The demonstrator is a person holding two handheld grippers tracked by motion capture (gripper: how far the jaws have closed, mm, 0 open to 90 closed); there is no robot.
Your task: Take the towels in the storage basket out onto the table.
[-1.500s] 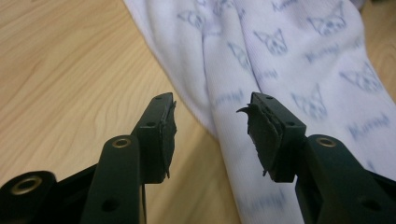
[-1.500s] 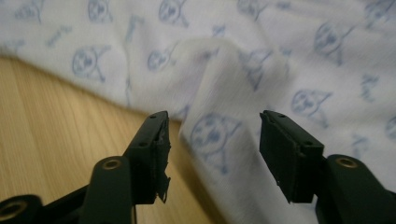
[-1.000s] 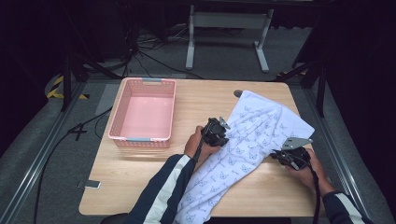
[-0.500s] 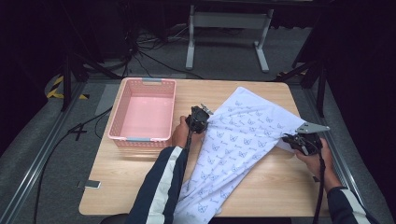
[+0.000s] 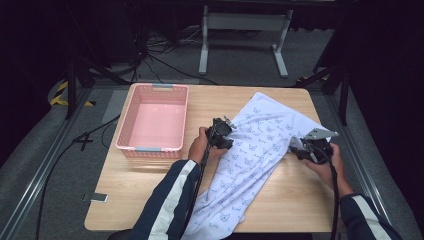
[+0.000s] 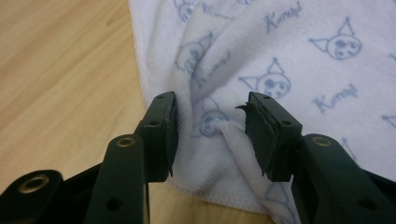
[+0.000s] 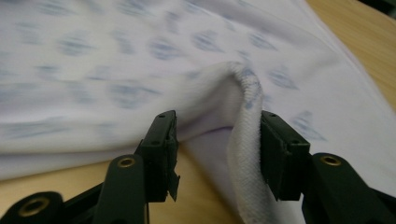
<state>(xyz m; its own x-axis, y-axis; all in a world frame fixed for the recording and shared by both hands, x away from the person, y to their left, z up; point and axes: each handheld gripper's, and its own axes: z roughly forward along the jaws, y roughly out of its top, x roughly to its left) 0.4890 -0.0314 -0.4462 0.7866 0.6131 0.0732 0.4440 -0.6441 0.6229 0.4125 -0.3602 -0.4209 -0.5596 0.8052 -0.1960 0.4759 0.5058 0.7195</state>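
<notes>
While I hold a gripper in each hand over the wooden table point(image 5: 280, 197), the white towel point(image 5: 252, 150) with blue cat-face print lies spread diagonally across it, from the far right area down to the near edge, where its lower end hangs over. My left gripper point(image 5: 223, 131) sits at the towel's left edge, just right of the pink basket point(image 5: 153, 122), which stands on the left part of the table, apart from the towel. In the left gripper view my left gripper's jaws stand apart, with a bunched fold of towel point(image 6: 219, 116) between them; the cloth touches the left jaw, and the right jaw looks close to it but not pressing. My right gripper point(image 5: 306, 148) is at the towel's right edge, my right hand point(image 5: 327, 162) behind it. In the right gripper view its jaws are apart too, and a raised fold of the hem point(image 7: 245, 140) stands between them, lying against the right jaw, a gap to the left one. That view is blurred, so the print is smeared. Bare wood shows under the lifted edge.
</notes>
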